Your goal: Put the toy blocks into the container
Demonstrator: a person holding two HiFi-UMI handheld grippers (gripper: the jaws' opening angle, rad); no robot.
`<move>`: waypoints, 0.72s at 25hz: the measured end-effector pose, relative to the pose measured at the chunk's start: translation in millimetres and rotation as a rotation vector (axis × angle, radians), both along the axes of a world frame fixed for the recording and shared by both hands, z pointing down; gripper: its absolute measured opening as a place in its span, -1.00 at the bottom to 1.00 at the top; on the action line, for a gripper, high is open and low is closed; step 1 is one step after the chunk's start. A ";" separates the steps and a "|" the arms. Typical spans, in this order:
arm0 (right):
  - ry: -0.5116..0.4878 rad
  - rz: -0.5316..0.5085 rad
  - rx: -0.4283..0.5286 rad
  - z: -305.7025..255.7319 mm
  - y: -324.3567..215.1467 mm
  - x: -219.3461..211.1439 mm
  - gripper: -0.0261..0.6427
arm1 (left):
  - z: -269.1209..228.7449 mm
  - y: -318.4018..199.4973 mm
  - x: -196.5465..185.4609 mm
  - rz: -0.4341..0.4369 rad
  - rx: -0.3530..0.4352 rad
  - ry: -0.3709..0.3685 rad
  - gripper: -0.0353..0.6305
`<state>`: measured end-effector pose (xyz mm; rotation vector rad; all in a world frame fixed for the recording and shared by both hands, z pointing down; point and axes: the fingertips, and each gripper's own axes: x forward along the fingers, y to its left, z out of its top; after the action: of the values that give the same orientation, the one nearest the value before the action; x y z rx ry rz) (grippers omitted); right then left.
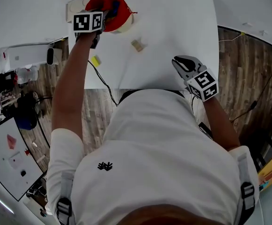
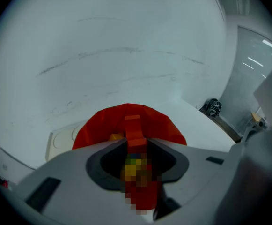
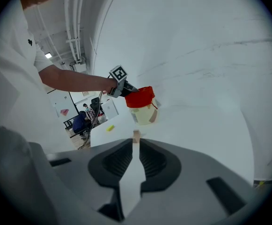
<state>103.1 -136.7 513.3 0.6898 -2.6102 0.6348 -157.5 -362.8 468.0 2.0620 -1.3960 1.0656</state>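
Close over the red-lined container, the left gripper has its fingers clamped on a red toy block. A wooden block and a yellow block lie loose on the white counter. The right gripper hangs near them, its fingers slightly apart and empty.

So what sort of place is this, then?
Likely a lab or workshop: a bare white table, a black cable trailing onto the wood-pattern floor, and equipment crowded alongside.
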 end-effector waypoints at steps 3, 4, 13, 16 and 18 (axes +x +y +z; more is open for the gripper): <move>-0.001 0.010 -0.006 1.2 -1.2 0.9 -0.78 | 10.5 -0.1 2.5 0.039 -0.105 -0.060 -0.49; -0.002 0.013 -0.008 1.3 -1.3 0.8 -0.78 | 13.5 0.2 3.1 0.052 -0.138 -0.086 -0.49; -0.005 0.038 -0.018 2.7 1.8 1.2 -0.78 | 41.4 6.9 2.6 0.127 -0.349 -0.246 -0.49; -0.001 0.044 -0.024 3.6 2.5 3.3 -0.78 | 44.9 7.2 2.6 0.131 -0.386 -0.250 -0.48; -0.001 0.050 -0.025 3.6 1.4 4.4 -0.78 | 46.9 6.9 2.4 0.136 -0.399 -0.264 -0.48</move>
<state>107.5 -135.3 517.0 0.7493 -2.5884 0.6820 -155.1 -355.9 514.9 1.7902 -1.0547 1.5775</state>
